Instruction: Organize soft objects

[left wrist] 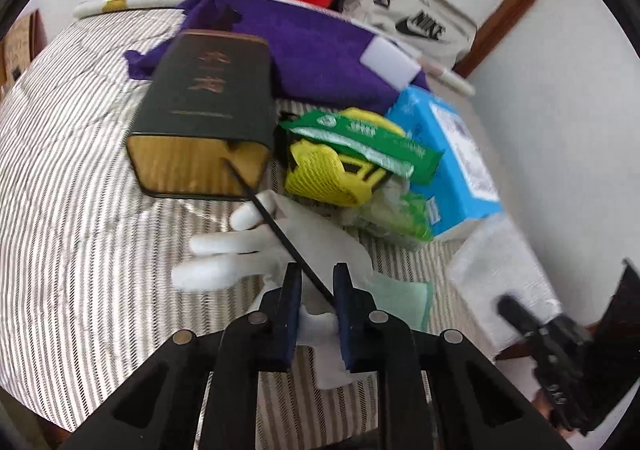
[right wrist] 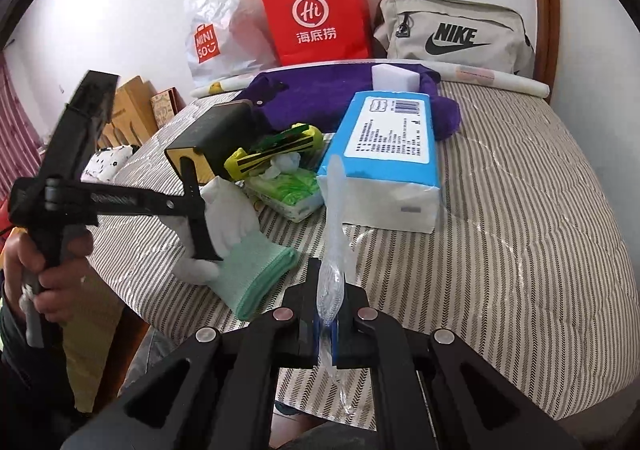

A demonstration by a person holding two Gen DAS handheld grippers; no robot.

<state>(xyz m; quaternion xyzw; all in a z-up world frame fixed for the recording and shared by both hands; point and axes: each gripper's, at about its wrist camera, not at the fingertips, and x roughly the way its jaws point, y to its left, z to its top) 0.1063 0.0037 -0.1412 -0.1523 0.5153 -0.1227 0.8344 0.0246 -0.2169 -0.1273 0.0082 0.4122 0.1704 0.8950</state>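
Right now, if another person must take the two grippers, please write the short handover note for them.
Left gripper: fingers open, around the white glove with green cuff on the striped mattress, not yet closed.
Right gripper: shut on a clear plastic bag, held up.
Blue tissue pack, green wet-wipe pack, yellow net, purple cloth and dark box lie piled, unsorted.
Left to do: grasp the glove; probably bag it, then sort the rest.

The bed (right wrist: pixel 520 210) is wearing a striped, quilted matt cloth. The glove (right wrist: pixel 236 234) is showing white knit with a green ribbed cuff. A clear, crinkled plastic bag (right wrist: pixel 332 282) is glinting between the right gripper's (right wrist: pixel 326 334) matt black plastic fingers. The tissue pack (right wrist: pixel 384 154) is shining in glossy blue film. The towel (left wrist: pixel 320 54) is looking like fuzzy purple cloth, and the red bag (right wrist: pixel 316 22) like smooth paper.
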